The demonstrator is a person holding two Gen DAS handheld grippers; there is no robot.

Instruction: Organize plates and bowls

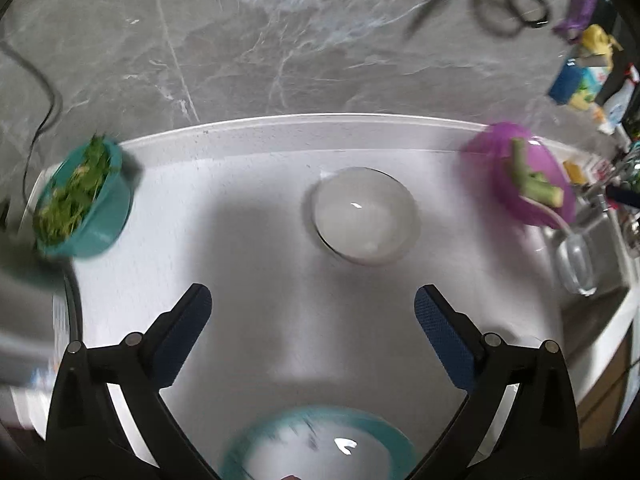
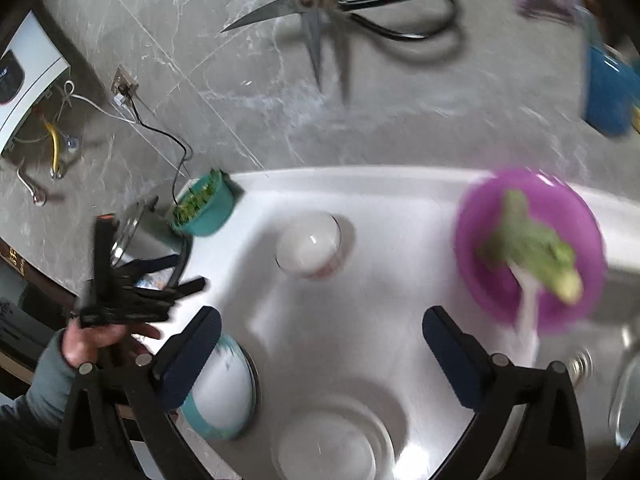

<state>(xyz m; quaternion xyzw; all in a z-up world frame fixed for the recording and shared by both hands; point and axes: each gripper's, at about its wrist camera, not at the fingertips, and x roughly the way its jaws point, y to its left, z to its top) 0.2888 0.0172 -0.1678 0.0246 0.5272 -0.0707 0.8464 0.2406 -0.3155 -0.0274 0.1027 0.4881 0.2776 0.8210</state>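
Between the spread fingers of the left gripper lies only bare white countertop, nothing pinched; the right gripper is likewise splayed wide and empty, both tilted steeply down over the counter. Just below the left gripper sits a white plate with a teal rim, and in the right wrist view the same plate lies beside the right gripper's left finger, with a stack of white bowls near its base. Further out, a smooth white bowl stands alone mid-counter. A teal bowl of chopped greens sits at the far left edge, and a glossy purple bowl holding green stalks and a white spoon sits at the right. Beyond, steel scissors hang on the grey marbled wall. In the right wrist view, a hand in a grey sleeve holds the left gripper, blurred.
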